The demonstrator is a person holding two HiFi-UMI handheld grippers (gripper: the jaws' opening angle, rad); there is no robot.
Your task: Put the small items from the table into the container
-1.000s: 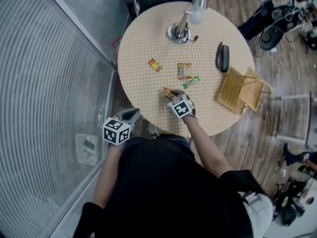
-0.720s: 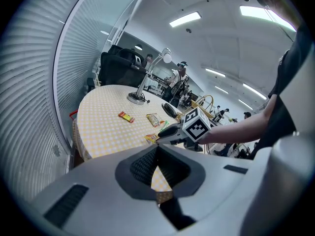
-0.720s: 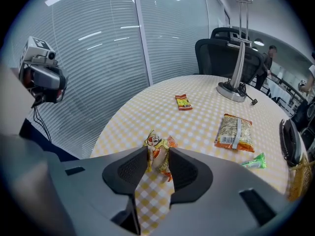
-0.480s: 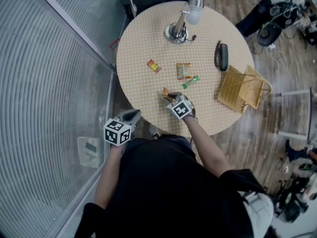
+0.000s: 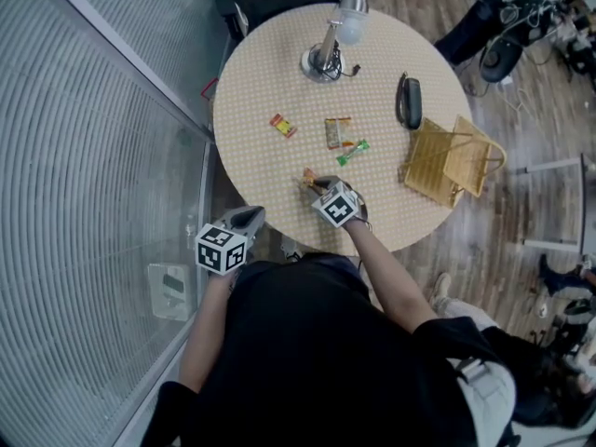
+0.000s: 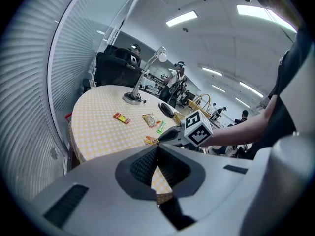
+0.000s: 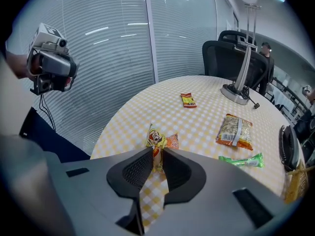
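Right gripper (image 7: pixel 156 154) closing its jaws on yellow snack packet (image 7: pixel 157 141) at the near edge of the table (image 5: pixel 270 73), pads pinching it. Left gripper (image 6: pixel 157 149) hanging off the table, jaws pressed together. Wicker basket (image 5: pixel 428 170) sitting at the table's right edge, well apart from the packet; cannot tell its contents.

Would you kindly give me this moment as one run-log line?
step: grasp | right tongs: closing, yellow snack packet between them | left tongs: shut, empty | basket: at table's right edge
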